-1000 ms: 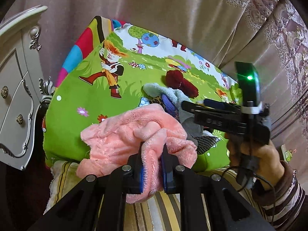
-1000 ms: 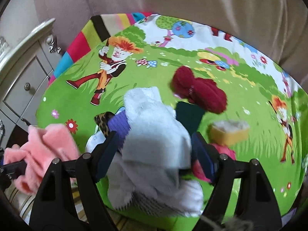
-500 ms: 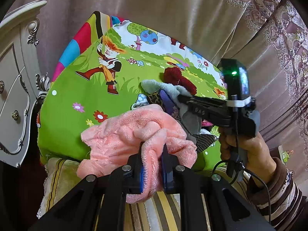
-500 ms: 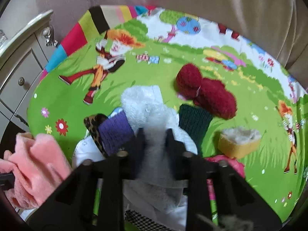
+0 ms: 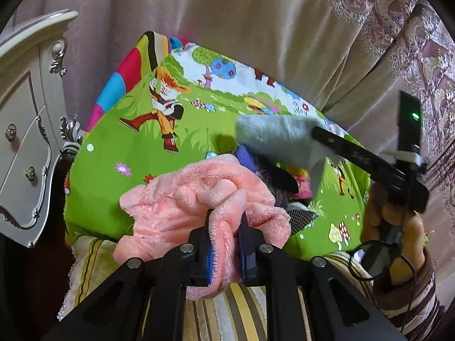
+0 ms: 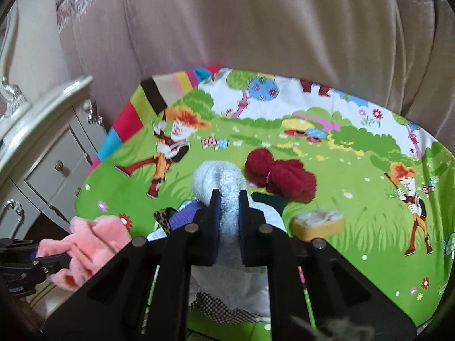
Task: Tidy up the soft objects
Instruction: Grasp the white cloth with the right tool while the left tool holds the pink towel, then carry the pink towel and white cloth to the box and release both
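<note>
My left gripper (image 5: 225, 224) is shut on a fluffy pink cloth (image 5: 182, 199), held above the near edge of the bed; the same pink cloth (image 6: 91, 244) shows at the lower left of the right wrist view. My right gripper (image 6: 229, 201) is shut on a pale grey fuzzy sock (image 6: 227, 187), lifted off a small pile. From the left wrist view the grey sock (image 5: 278, 139) hangs from the right gripper (image 5: 318, 133), held by a hand (image 5: 398, 224). Under it lie a purple sock (image 6: 184, 216), a leopard-print piece (image 6: 163, 218) and a checked cloth (image 6: 221, 307).
A cartoon-print green sheet (image 6: 355, 199) covers the bed. On it lie a dark red woolly item (image 6: 281, 176), a dark green sock (image 6: 270, 199) and a yellow sponge (image 6: 318, 221). A cream bedside cabinet (image 5: 25, 130) stands left; curtains (image 5: 256, 22) hang behind.
My right gripper closed from wide open onto the grey sock and rose with it off the pile. The left gripper kept its hold on the pink cloth and stayed about where it was.
</note>
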The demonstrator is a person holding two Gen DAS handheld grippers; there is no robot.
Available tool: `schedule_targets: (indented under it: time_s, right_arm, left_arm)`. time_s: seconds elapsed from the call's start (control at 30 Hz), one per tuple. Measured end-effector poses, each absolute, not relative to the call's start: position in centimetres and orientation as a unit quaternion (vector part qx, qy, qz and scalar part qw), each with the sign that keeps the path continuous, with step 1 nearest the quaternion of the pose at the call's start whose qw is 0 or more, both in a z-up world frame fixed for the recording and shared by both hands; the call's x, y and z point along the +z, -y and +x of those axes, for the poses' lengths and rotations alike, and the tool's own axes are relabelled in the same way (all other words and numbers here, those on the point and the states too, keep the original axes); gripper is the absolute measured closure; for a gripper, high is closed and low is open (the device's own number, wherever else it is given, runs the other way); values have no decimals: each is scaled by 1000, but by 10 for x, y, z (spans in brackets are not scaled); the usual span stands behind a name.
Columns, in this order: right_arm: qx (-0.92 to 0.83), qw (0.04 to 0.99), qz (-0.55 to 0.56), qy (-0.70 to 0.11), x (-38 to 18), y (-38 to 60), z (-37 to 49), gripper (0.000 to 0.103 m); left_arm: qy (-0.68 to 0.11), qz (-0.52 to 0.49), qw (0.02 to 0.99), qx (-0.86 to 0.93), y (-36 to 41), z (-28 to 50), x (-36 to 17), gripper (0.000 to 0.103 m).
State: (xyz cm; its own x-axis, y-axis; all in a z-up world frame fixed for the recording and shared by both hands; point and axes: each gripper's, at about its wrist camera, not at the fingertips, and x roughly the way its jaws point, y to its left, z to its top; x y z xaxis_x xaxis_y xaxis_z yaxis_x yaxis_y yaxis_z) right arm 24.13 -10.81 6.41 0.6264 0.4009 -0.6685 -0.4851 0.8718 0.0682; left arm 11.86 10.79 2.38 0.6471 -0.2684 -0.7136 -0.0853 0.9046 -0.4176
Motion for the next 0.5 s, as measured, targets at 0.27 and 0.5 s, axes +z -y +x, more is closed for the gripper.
schedule_targets:
  time_s: [0.27,0.5]
  right_arm:
    - [232,918,-29,-321,103,148,212,90]
    - [214,925,-8,-313,119,195,181,90]
  left_arm:
    - [-399,-212,891,-55,-99,111,41,89]
    - [-390,-203,895,-76,-77,107,51,89]
